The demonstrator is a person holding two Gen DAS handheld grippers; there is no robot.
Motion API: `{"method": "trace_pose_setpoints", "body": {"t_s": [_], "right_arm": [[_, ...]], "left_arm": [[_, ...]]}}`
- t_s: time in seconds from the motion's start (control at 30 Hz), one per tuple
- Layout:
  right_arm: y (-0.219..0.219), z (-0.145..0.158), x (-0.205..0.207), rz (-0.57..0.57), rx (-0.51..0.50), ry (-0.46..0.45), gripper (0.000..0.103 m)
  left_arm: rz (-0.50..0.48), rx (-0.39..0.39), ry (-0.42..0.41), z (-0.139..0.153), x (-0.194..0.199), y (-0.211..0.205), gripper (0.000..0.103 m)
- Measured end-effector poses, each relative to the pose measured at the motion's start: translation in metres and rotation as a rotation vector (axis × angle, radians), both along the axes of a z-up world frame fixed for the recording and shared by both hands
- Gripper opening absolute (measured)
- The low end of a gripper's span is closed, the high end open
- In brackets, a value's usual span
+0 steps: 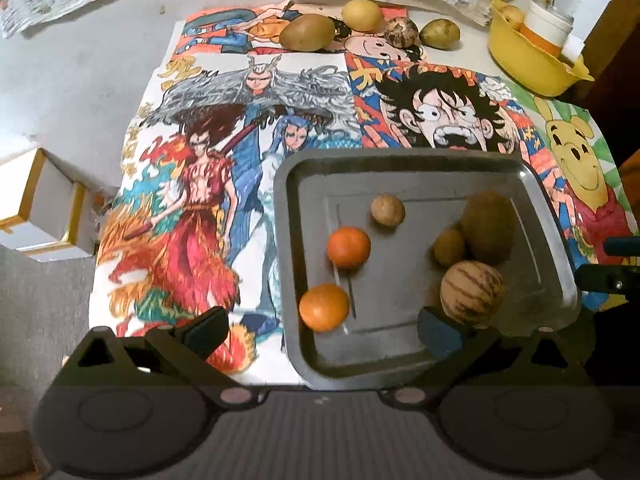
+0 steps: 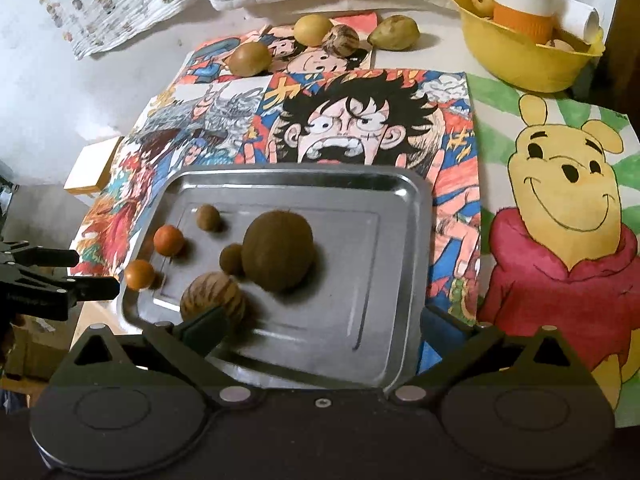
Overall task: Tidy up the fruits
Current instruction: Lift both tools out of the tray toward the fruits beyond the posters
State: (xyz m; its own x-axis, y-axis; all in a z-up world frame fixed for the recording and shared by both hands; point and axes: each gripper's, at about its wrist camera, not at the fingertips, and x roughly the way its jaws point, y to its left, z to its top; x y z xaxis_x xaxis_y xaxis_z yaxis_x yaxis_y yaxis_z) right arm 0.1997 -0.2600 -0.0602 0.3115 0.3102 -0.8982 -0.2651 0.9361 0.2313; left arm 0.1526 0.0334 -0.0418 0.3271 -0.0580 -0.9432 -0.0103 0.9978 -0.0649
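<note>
A metal tray point(image 1: 552, 280) point(image 2: 404, 280) lies on cartoon posters. It holds two oranges point(image 1: 348, 247) point(image 1: 324, 307) point(image 2: 169, 240), a striped melon point(image 1: 472, 293) point(image 2: 212, 298), a large brown fruit point(image 1: 488, 228) point(image 2: 278, 250), and two small brown fruits point(image 1: 387, 210) point(image 1: 449, 247). Several more fruits lie at the far edge: a green-brown one point(image 1: 307, 32) point(image 2: 250, 59), a yellow one point(image 1: 362, 15) point(image 2: 313, 29), a striped one point(image 1: 401, 31) point(image 2: 341, 40), a greenish one point(image 1: 440, 33) point(image 2: 394, 32). My left gripper point(image 1: 324, 330) is open above the tray's near-left corner. My right gripper point(image 2: 320, 330) is open over the tray's near edge.
A yellow bowl point(image 1: 528, 64) point(image 2: 516, 60) with a white-and-orange cup and small fruits stands at the far right. Patterned cloths lie at the back. White boxes point(image 1: 36, 208) sit off the table's left side. The left gripper shows at the left edge of the right wrist view point(image 2: 94, 274).
</note>
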Motion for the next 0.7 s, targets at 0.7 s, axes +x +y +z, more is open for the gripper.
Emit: {"method": "trace_pose_setpoints", "body": {"t_s": [0.7], "right_arm": [[0.028, -0.007, 0.073, -0.115, -0.003, -0.082, 0.102]], "left_arm": [[0.044, -0.036, 0.011, -0.012, 0.107, 0.049, 0.102]]}}
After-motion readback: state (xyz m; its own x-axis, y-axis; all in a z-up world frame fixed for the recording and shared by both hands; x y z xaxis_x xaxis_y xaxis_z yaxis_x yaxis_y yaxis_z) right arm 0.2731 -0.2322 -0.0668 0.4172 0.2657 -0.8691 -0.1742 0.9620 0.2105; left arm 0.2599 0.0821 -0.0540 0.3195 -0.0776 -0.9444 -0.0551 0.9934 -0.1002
